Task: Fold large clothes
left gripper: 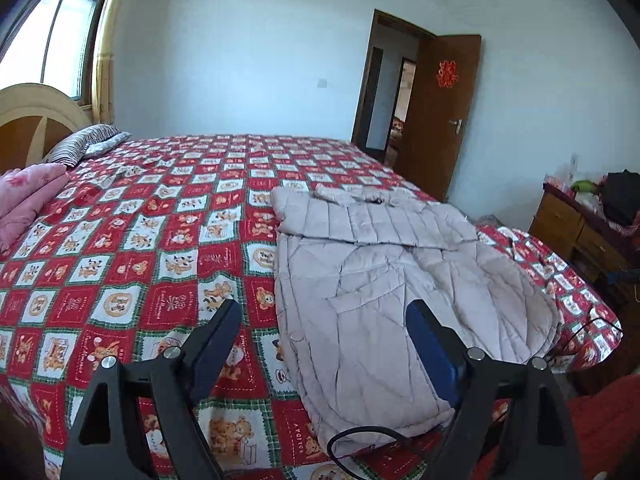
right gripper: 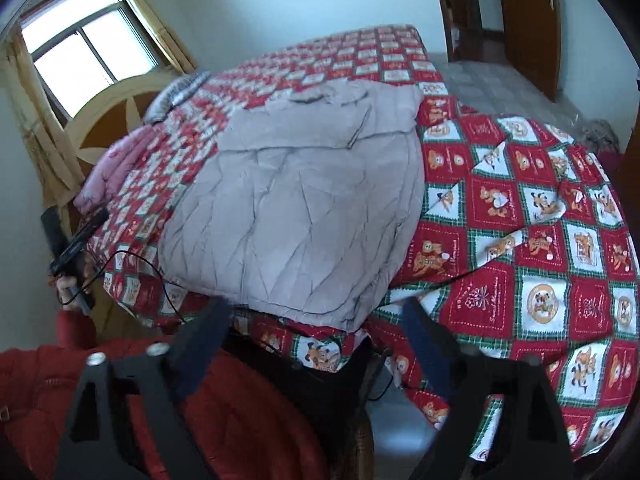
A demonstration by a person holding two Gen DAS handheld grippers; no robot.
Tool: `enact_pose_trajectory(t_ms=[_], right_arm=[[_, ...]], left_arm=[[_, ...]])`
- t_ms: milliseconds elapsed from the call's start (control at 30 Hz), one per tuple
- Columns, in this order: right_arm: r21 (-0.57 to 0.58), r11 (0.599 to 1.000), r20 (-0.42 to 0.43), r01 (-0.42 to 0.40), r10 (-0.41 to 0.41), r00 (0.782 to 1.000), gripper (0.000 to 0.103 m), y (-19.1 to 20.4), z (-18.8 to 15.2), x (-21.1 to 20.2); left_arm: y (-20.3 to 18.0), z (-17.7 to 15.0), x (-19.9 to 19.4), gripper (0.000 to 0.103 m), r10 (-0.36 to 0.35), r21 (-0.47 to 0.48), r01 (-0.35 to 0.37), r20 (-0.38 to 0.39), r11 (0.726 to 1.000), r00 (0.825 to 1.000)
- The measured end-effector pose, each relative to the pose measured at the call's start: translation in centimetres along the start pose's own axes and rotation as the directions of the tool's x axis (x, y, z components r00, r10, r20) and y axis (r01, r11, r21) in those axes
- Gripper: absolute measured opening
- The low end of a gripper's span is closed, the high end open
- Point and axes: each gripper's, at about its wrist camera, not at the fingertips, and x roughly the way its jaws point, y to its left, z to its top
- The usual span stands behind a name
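A: Where's the jacket point(left gripper: 400, 264)?

B: Flat on the bed point(left gripper: 132, 240), near the edge closest to the person — a pale quilted thing, partly folded, with a sleeve laid across its upper part. The red checked cover with cartoon squares shows all around it.

A: And the grippers?

B: The left gripper point(left gripper: 324, 312) stands wide open with nothing between its fingers. One finger is over the bare cover, the other over the jacket's near part; whether it touches the cloth I cannot tell. The right gripper point(right gripper: 316, 316) is also spread wide and empty, hanging over the near edge of the jacket point(right gripper: 296, 208) and the bed's rim point(right gripper: 540, 280).

A: Anything in the way?

B: A thin black cable point(left gripper: 360, 438) loops across the jacket's near corner in the left view. The right view shows a cable point(right gripper: 152, 268) too, running over the cover beside the jacket — it leads toward a hand point(right gripper: 66, 288) in a red sleeve point(right gripper: 76, 330) that holds the other tool.

A: What else is around?

B: A pink quilt point(left gripper: 24, 200) and a striped pillow point(left gripper: 80, 146) by the headboard point(left gripper: 32, 120), well apart from the jacket. A window point(left gripper: 60, 32), an open brown door point(left gripper: 436, 120), and a wooden dresser point(left gripper: 568, 224) past the bed.
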Motion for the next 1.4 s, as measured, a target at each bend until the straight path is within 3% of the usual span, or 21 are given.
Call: enact_pose_trajectory(t_ms=[233, 433, 533, 633, 667, 733, 867, 933, 967, 1000, 1167, 1267, 1333, 1400], right_arm=[[-0.072, 0.975, 0.037, 0.209, -0.206, 0.978, 0.098, 1.0, 1.2, 8.5], [0.016, 0.981, 0.068, 0.193, -0.194, 0.979, 0.095, -1.1, 2.2, 12.0], [0.071, 0.967, 0.05, 0.243, -0.246, 0.968, 0.095, -2.3, 1.9, 13.1], [0.113, 0.967, 0.009, 0.23, -0.232, 0.973, 0.091, -3.5, 1.0, 13.9], [0.117, 0.969, -0.01, 0.219, -0.219, 0.976, 0.089, -3.6, 0.5, 14.3], [0.104, 0.979, -0.062, 0.176, -0.17, 0.983, 0.074, -3.4, -0.4, 15.2], [-0.027, 0.978, -0.052, 0.206, -0.207, 0.977, 0.062, -1.4, -1.3, 15.0], [-0.06, 0.98, -0.068, 0.19, -0.194, 0.979, 0.05, -0.8, -1.5, 14.7], [-0.057, 0.984, -0.074, 0.17, -0.174, 0.982, 0.048, -1.0, -1.6, 14.6], [-0.05, 0.987, -0.073, 0.151, -0.155, 0.985, 0.046, -1.2, -1.7, 14.4], [-0.013, 0.995, -0.047, 0.096, -0.097, 0.994, 0.047, -2.1, -1.6, 14.5], [-0.023, 0.995, -0.043, 0.1, -0.101, 0.994, 0.047, -1.4, -1.1, 15.5], [-0.043, 0.989, -0.071, 0.141, -0.144, 0.987, 0.026, -1.0, -1.3, 16.6], [-0.033, 0.989, -0.058, 0.147, -0.149, 0.987, 0.021, -1.2, -1.7, 16.5]], left_arm=[[-0.8, -1.7, 3.1, 0.085, -0.001, -0.034, -0.001, -0.048, 0.999, 0.999], [0.3, -4.2, 7.4, 0.085, 0.024, -0.105, -0.038, -0.138, 0.994, 0.99], [1.3, -5.6, 9.3, 0.085, -0.015, -0.179, -0.02, -0.19, 0.984, 0.982], [2.0, -7.0, 10.7, 0.085, -0.068, -0.25, 0.009, -0.227, 0.968, 0.972], [2.0, -7.6, 11.3, 0.085, -0.095, -0.27, 0.026, -0.246, 0.963, 0.965], [1.2, -7.8, 11.3, 0.085, -0.112, -0.254, 0.052, -0.227, 0.966, 0.967], [0.1, -8.0, 11.4, 0.084, -0.175, -0.238, 0.121, -0.224, 0.964, 0.959], [-0.1, -8.2, 11.1, 0.072, -0.214, -0.245, 0.163, -0.199, 0.956, 0.956], [-0.1, -8.3, 10.9, 0.06, -0.225, -0.251, 0.173, -0.192, 0.952, 0.955], [0.0, -8.2, 10.9, 0.056, -0.23, -0.258, 0.178, -0.188, 0.949, 0.955], [0.3, -8.6, 11.8, 0.056, -0.222, -0.281, 0.158, -0.211, 0.946, 0.952], [-0.7, -8.8, 11.9, 0.056, -0.168, -0.24, 0.116, -0.21, 0.964, 0.963], [-1.1, -8.8, 11.8, 0.054, -0.138, -0.205, 0.096, -0.204, 0.974, 0.969], [-1.1, -8.6, 11.4, 0.024, -0.149, -0.21, 0.112, -0.172, 0.971, 0.974]])
